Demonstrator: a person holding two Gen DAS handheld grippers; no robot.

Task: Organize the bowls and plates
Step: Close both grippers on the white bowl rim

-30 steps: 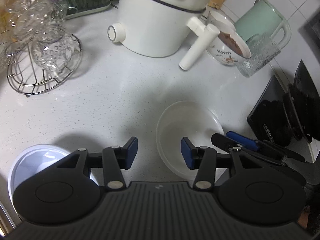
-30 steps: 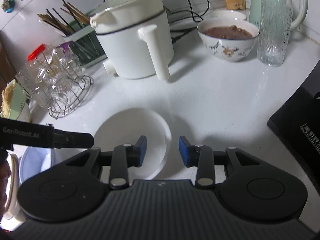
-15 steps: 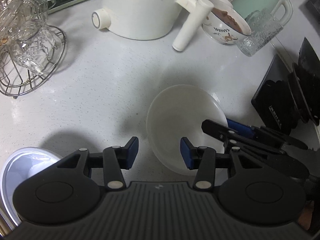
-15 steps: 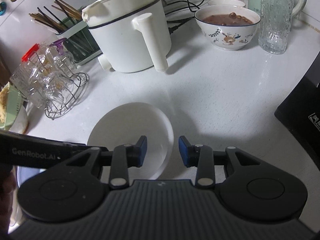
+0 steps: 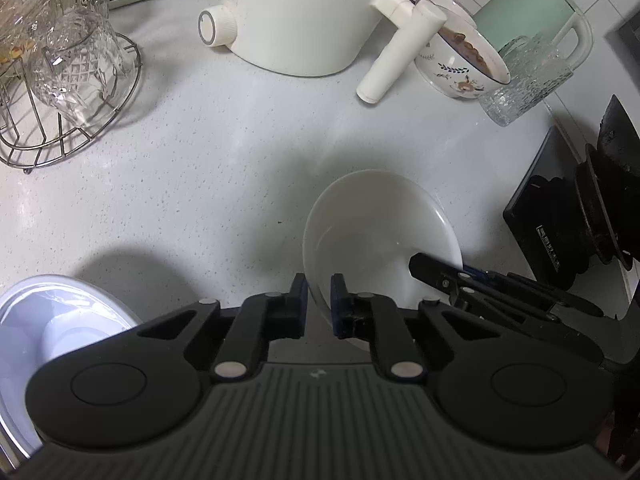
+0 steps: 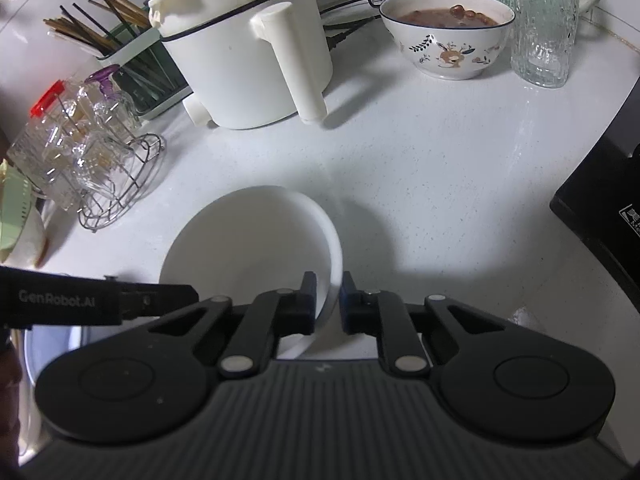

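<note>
The empty white bowl (image 5: pixel 372 236) sits mouth-up on the counter (image 5: pixel 180 168) at frame centre. The left gripper (image 5: pixel 319 300) pinches its left rim and the right gripper (image 6: pixel 329 298) its right rim, fingers nearly closed. At upper right, a patterned bowl (image 6: pixel 448 36) holds brown food.

A: White bowl (image 5: pixel 376 224), near rim: hidden behind the jaws.
B: Noted. Plate (image 5: pixel 48 320) left of the jaws: cut by the frame edge, gripper body covers its right part.
A: Label on black appliance (image 6: pixel 600 200), right of jaws: too small to read.

Glossy white bowl (image 5: pixel 376 224) on speckled smooth counter (image 5: pixel 200 160); wire metal rack (image 5: pixel 68 132) holds cut glass.
</note>
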